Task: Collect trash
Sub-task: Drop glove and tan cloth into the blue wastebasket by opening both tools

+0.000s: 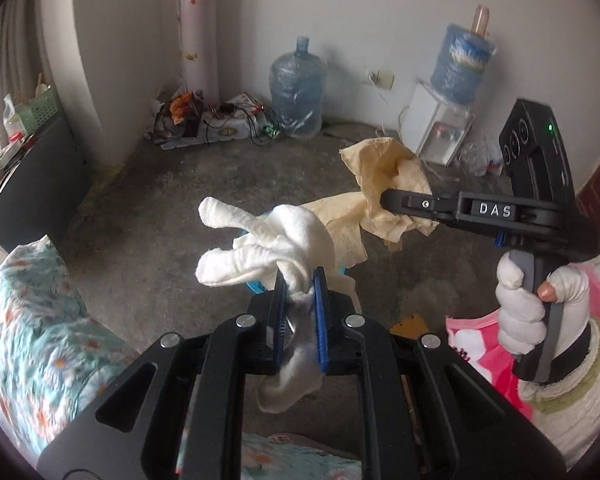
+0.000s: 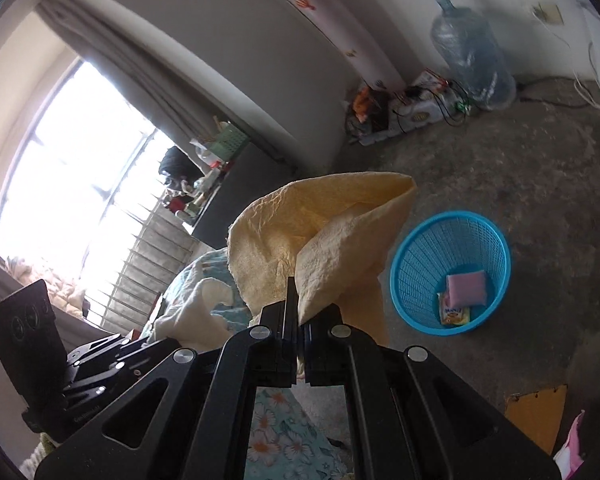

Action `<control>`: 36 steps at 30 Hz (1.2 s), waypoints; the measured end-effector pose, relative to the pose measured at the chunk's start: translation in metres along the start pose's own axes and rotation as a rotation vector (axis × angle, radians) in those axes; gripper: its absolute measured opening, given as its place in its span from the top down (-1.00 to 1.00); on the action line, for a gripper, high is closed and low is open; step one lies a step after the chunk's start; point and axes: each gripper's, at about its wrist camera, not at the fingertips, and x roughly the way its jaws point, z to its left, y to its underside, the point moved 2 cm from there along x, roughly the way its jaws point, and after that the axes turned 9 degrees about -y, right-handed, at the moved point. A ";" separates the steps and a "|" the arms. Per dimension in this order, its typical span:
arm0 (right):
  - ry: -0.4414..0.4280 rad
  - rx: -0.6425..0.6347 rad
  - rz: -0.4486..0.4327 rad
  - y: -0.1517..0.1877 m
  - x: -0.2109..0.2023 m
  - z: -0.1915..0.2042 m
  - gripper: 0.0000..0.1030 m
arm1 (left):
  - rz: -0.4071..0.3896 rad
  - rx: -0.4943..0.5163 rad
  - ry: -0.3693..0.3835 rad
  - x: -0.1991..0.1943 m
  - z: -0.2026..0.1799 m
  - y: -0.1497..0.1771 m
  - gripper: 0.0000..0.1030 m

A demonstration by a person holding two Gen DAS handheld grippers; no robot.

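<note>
Lighting: daylight, soft and even on the concrete floor (image 1: 204, 184). Window (image 2: 60, 168): blown out to white glare in the right wrist view. Shadows: faint. Blur: slight smear on far objects. Edges: strong fisheye bending, dark rounded corners.

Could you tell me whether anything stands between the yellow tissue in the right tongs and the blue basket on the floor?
Nothing visible does. The right tongs hold the yellow tissue in the air, and the blue basket stands open-topped on bare floor just beyond it, holding only a pink packet and a wrapper.
</note>
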 end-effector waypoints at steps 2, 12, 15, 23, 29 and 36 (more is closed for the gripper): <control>0.026 0.065 0.021 -0.006 0.014 -0.027 0.95 | 0.053 0.046 -0.005 0.040 -0.008 -0.010 0.79; 0.110 0.279 0.149 -0.029 0.094 -0.149 0.94 | 0.240 0.145 -0.020 0.191 -0.038 -0.034 0.78; 0.126 0.334 0.177 -0.032 0.116 -0.180 0.92 | 0.265 0.149 -0.034 0.226 -0.042 -0.035 0.76; 0.187 0.463 0.232 -0.043 0.163 -0.245 0.02 | 0.272 0.118 -0.097 0.276 -0.043 -0.036 -0.15; 0.223 0.454 0.234 -0.048 0.169 -0.255 -0.01 | 0.252 0.112 -0.105 0.264 -0.038 -0.044 -0.32; 0.182 0.360 0.233 -0.049 0.147 -0.233 -0.02 | 0.149 -0.011 -0.033 0.200 -0.002 -0.074 -0.32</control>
